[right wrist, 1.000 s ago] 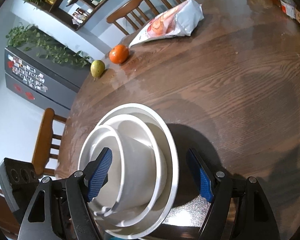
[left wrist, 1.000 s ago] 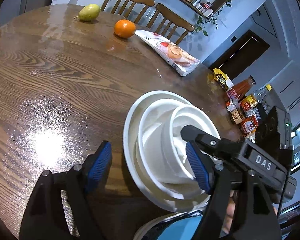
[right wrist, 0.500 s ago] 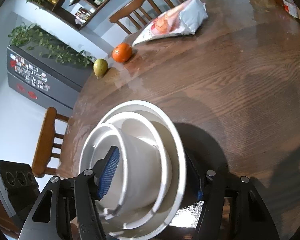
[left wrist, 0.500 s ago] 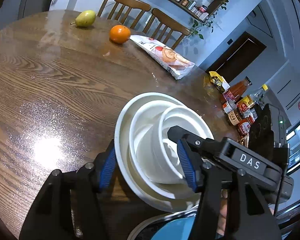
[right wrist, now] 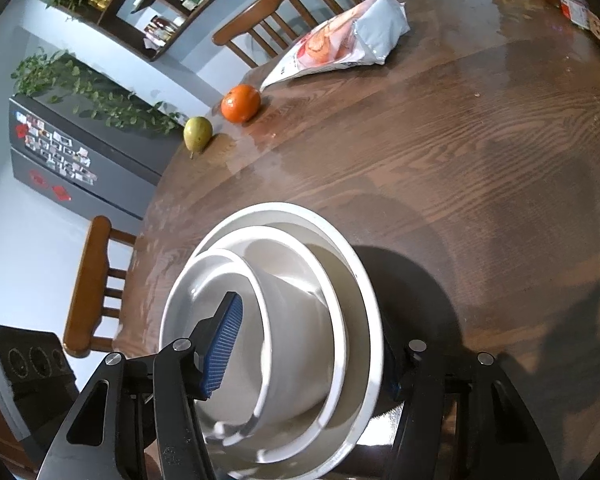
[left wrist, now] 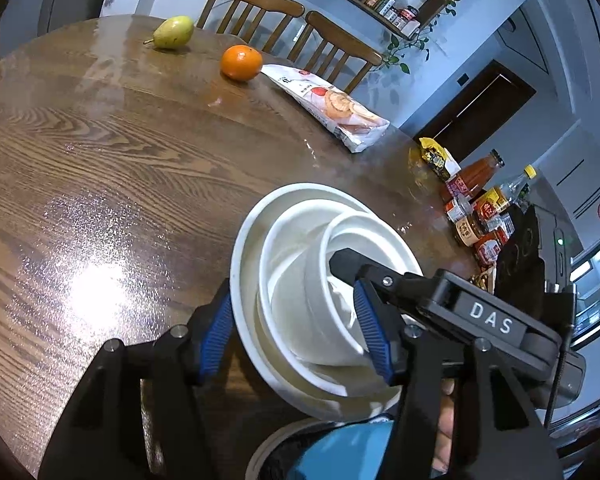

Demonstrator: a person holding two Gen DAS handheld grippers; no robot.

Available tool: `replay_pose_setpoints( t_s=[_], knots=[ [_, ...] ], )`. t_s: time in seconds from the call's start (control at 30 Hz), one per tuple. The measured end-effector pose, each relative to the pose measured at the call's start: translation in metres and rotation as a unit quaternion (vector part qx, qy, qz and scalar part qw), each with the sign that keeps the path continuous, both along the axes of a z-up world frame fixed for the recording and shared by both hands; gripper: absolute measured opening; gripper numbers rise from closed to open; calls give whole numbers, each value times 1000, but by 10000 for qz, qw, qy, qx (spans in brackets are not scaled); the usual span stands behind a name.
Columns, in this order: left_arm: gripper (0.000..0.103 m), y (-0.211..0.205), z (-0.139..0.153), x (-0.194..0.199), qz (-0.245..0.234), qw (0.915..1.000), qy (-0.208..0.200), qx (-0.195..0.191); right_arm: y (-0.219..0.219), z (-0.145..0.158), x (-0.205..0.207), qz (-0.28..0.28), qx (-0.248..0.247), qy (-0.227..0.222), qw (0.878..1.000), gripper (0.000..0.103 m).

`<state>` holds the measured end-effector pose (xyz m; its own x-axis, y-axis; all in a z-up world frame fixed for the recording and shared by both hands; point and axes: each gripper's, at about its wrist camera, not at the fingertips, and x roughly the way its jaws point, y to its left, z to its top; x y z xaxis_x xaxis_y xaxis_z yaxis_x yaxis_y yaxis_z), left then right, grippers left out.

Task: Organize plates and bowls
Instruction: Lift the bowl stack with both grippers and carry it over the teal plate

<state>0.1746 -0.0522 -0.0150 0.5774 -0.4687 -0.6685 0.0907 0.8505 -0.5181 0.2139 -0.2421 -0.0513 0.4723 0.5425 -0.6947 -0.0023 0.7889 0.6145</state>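
Three white bowls are nested into one stack point(left wrist: 300, 216) point(right wrist: 284, 216) on the brown wooden table point(left wrist: 100, 168). My left gripper point(left wrist: 296, 320) is shut on the stack. Its left pad point(left wrist: 218, 330) presses the big bowl's outer wall and its right pad point(left wrist: 372, 340) sits inside the smallest bowl. My right gripper point(right wrist: 310, 332) grips the stack from the opposite side, and its jaws are still closing. One pad point(right wrist: 222, 344) is inside the smallest bowl. The other finger is hidden behind the big bowl's rim. The stack looks slightly tilted.
A pear point(left wrist: 174, 32), an orange point(left wrist: 241, 63) and a snack bag point(left wrist: 332, 106) lie at the table's far side. Bottles and jars point(left wrist: 476, 208) crowd its right edge. Wooden chairs point(left wrist: 256, 4) stand behind. A white rim with something blue point(left wrist: 340, 452) and a hand point(left wrist: 444, 420) show near the bottom.
Both grippers' jaws have closed in from wide apart until their pads meet the bowl stack. The stack looks slightly more tilted. Neither hand has shifted much.
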Motion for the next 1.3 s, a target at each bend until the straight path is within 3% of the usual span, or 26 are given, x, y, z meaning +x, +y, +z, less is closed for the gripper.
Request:
replay_pose_setpoints(
  t_s=[0.87,1.3],
  knots=[
    [57,-1,27,-37,-159,9988,-454,-116,-10,29,-45,-350,66,-597,9976,62],
    [57,-6,40,-68,-234,9959,-869,-81,-14,39,-78,-529,125,-1015,9934,62]
  ],
)
